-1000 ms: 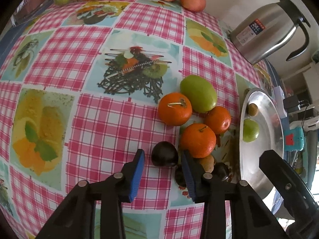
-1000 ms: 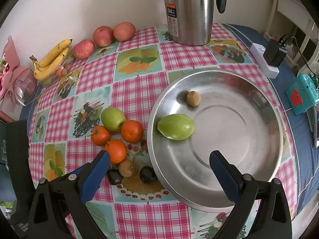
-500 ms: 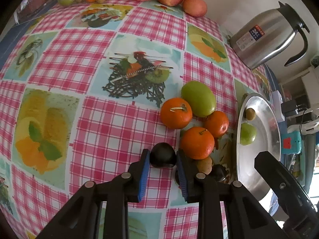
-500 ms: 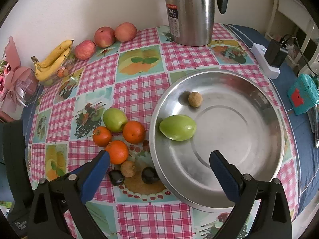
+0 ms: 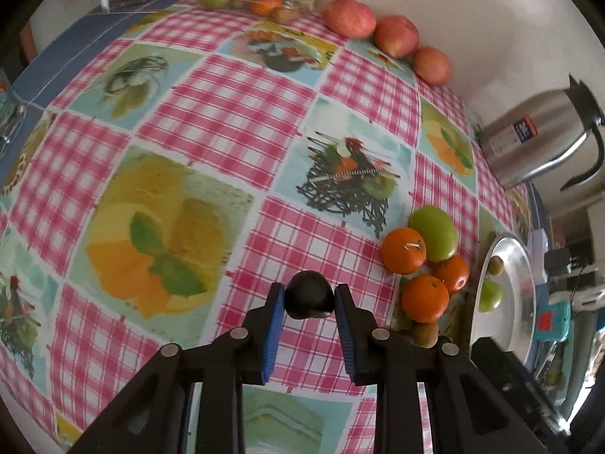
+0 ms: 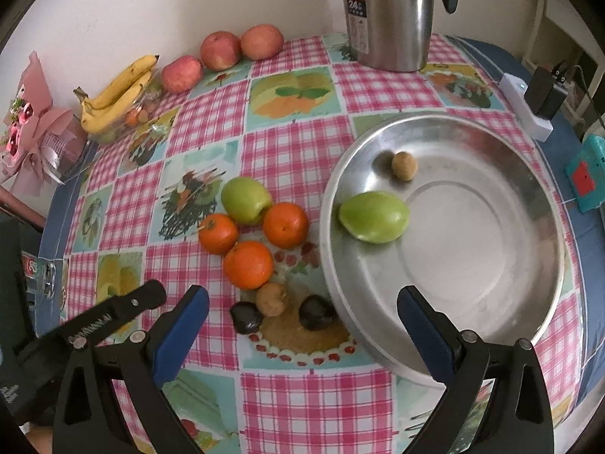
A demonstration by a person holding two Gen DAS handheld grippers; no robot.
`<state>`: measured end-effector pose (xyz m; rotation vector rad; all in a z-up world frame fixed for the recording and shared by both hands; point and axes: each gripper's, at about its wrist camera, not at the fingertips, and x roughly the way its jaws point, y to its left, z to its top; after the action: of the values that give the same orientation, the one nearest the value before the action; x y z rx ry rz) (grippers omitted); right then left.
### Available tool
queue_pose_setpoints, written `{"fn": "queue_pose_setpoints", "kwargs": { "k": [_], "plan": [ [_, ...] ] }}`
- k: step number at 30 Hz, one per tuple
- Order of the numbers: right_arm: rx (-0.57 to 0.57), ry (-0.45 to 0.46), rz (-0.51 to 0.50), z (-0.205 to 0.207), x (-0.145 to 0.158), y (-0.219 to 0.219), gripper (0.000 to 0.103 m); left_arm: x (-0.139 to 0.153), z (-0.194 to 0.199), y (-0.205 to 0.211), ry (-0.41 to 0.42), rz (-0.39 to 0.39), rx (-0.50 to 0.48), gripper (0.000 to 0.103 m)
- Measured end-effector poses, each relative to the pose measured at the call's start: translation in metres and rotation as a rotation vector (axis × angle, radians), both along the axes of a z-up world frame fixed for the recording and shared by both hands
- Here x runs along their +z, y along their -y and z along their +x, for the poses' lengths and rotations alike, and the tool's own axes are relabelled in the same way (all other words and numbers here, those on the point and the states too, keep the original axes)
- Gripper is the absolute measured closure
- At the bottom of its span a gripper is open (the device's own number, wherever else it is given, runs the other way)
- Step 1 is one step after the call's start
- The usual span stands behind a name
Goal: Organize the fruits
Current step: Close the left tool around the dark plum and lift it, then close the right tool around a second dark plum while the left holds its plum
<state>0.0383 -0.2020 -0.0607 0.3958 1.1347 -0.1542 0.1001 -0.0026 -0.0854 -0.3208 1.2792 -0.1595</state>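
step in hand: carrying one fruit to the steel plate (image 6: pixel 544 204). left gripper (image 5: pixel 309 300), lower centre of its frame, is clamped on a dark round fruit (image 5: pixel 309 299) between the blue pads, apparently above the tabletop (image 5: pixel 227 113). next move, judged: swing right, over the oranges (image 5: pixel 404 250), release over the plate. right gripper (image 6: pixel 302 314) spread wide, holding nothing.

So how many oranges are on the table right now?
3, clustered left of the metal tray: one at the left, one nearer the tray, one in front. None looks hidden.
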Motion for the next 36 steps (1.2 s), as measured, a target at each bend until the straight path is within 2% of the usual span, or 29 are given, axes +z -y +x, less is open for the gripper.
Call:
{"fn": "queue_pose_setpoints", "kwargs": {
  "k": [9, 17, 20, 22, 26, 28, 34, 36],
  "plan": [
    [0.044, -0.016, 0.024, -0.004, -0.007, -0.027, 0.003, 0.013, -0.009, -0.031, 0.021, -0.055, 0.069, 0.074],
    [0.091, -0.008, 0.023, -0.002, -0.011, -0.044, 0.003, 0.01, -0.004, -0.028, 0.007, -0.11, 0.082, 0.074],
    [0.097, 0.0, 0.02, 0.0, -0.011, -0.049, 0.015, 0.009, -0.003, -0.03, 0.003, -0.125, 0.089, 0.074],
    [0.109, -0.012, 0.014, 0.002, -0.015, -0.052, 0.035, 0.009, -0.002, -0.032, 0.0, -0.138, 0.098, 0.074],
    [0.125, -0.051, 0.029, 0.006, -0.027, -0.058, 0.04, 0.008, -0.002, -0.032, -0.006, -0.156, 0.101, 0.074],
    [0.134, -0.062, 0.018, 0.006, -0.03, -0.061, 0.051, 0.008, -0.001, -0.032, -0.008, -0.163, 0.102, 0.074],
    [0.145, -0.097, -0.012, 0.011, -0.039, -0.067, 0.052, 0.007, 0.0, -0.032, -0.014, -0.176, 0.106, 0.074],
    [0.143, -0.1, -0.011, 0.012, -0.041, -0.067, 0.059, 0.007, 0.0, -0.032, -0.014, -0.178, 0.107, 0.074]
  ]
}}
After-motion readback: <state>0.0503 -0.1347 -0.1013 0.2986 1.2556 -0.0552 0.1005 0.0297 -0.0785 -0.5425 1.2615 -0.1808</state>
